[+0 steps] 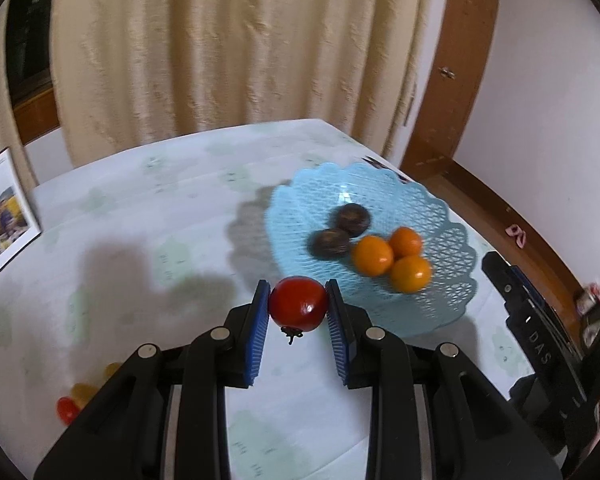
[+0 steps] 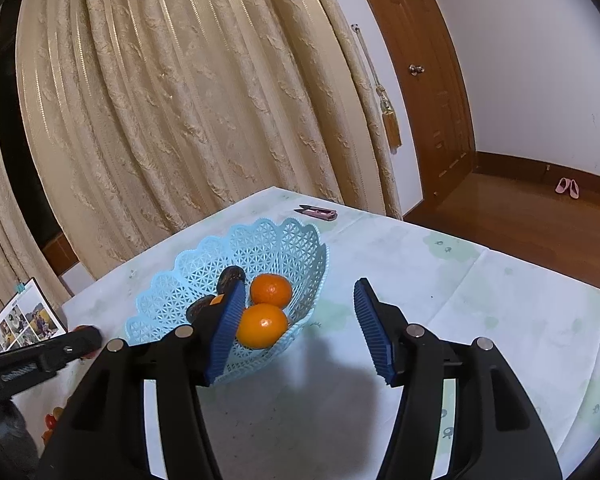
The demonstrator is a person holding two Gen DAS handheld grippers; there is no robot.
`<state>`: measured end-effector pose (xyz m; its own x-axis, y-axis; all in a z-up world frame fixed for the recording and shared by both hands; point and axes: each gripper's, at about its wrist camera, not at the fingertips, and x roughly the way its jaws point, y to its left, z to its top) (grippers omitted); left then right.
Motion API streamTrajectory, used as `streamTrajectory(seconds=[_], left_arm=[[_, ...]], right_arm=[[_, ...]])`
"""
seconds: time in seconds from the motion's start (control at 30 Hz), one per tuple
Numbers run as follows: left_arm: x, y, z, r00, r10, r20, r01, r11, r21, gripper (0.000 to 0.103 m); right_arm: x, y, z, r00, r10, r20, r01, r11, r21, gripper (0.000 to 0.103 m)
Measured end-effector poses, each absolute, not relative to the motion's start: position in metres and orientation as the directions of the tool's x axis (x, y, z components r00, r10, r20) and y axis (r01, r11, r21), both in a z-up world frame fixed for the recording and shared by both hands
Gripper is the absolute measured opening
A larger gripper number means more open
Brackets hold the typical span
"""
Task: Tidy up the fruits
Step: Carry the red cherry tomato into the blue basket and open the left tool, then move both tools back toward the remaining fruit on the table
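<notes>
L hand-held gripper (image 1: 298, 304): blue pads pinching a red tomato (image 1: 299, 303) from both sides, stem end facing down toward cam. Tomato is held above the surface (image 1: 172, 208), just short of the near-left rim of the blue basket (image 1: 452, 240). Can't tell if it's over the rim or only beside it.

R hand-held gripper (image 2: 298, 312): fingers spread wide, nothing between them. Its L pad (image 2: 226, 332) sits in front of the basket's near wall in R wrist view; contact w/ basket can't be judged. R pad is off to the basket's right, over bare tablecloth.

Basket contents, L wrist view:
- 3 oranges (image 1: 394, 258) clustered, touching each other, toward the basket's near-right side.
- 2 dark round fruits (image 1: 342, 230), just left of the oranges, touching or nearly so. Blurred, type unclear.
- R wrist view shows only 2 oranges + dark fruits partly hidden behind the gripper pad.

Outside basket:
- small red/yellow fruits (image 1: 74, 400), well left of basket near the surface's near edge, partly hidden by L gripper body. Count unclear.
- photo calendar (image 1: 0, 216) standing far left of basket, at the surface's edge.
- small pink snips/cutter (image 2: 318, 212) lying behind the basket, near the far edge.
- cream curtain (image 1: 228, 48) behind the surface, past the basket.
- pink slippers (image 2: 567, 188) on the floor, well right of and beyond basket.
</notes>
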<state>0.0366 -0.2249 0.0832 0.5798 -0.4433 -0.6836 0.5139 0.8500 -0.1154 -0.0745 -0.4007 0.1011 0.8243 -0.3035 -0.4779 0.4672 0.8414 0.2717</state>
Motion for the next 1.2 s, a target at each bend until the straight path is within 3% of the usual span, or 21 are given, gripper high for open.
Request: streamTrajectory(seconds=[0.27,0.3,0.37,1.2], left_arm=[[0.039,-0.257,0.076,0.536,-0.489,-0.688,0.574,0.809,-0.127,0.031],[0.039,-0.258,0.076,0.536,-0.492,-0.686,0.576,0.807,-0.129,0.034],[0.039,-0.255,0.077,0.541,-0.495,-0.680,0.570,0.810,-0.135,0.056],[0.041,-0.149,0.091,0.646,-0.367,-0.670,0.397,0.910,-0.116,0.059]], right_arm=[[-0.071,-0.401,0.101,0.818,-0.303,-0.488,0.473,0.838,0.272,0.062],[-0.071,-0.402,0.101,0.818,-0.304,-0.488,0.474,0.837,0.274,0.067],[-0.073,-0.402,0.101,0.819,-0.308,-0.483,0.476,0.835,0.274,0.068],[-0.076,-0.401,0.102,0.821,-0.331,-0.464,0.488,0.830,0.270,0.069]])
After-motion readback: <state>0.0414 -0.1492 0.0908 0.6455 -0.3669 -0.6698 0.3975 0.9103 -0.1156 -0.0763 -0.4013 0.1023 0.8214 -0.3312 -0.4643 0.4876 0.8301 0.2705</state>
